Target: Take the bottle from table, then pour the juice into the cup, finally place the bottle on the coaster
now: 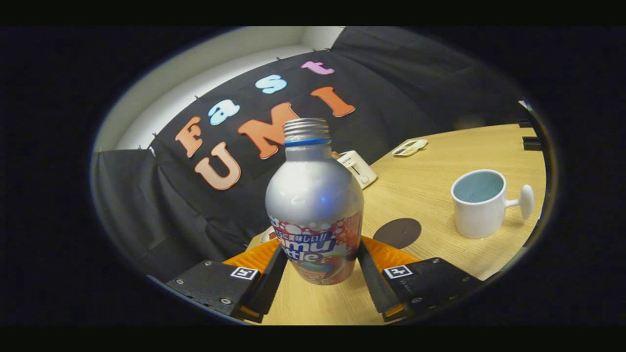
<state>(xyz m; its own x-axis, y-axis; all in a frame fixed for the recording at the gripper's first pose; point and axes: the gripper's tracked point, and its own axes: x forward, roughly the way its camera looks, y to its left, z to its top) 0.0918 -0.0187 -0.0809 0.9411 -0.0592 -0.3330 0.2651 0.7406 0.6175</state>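
Observation:
A silver bottle (314, 200) with a colourful label and an uncapped threaded neck sits between my fingers, lifted off the table and roughly upright. My gripper (318, 261) is shut on the bottle, both pads pressing its lower body. A white cup (478, 204) with a pale blue inside and a knobbed handle stands on the wooden table (430, 181), beyond and to the right of the fingers. A dark round coaster (397, 232) lies flat on the table between the bottle and the cup, just ahead of the right finger.
A small white toaster-like box (358, 168) stands behind the bottle near the cloth wall. A flat white device (410, 147) lies farther back on the table. The table's curved edge runs close to the black cloth at the left.

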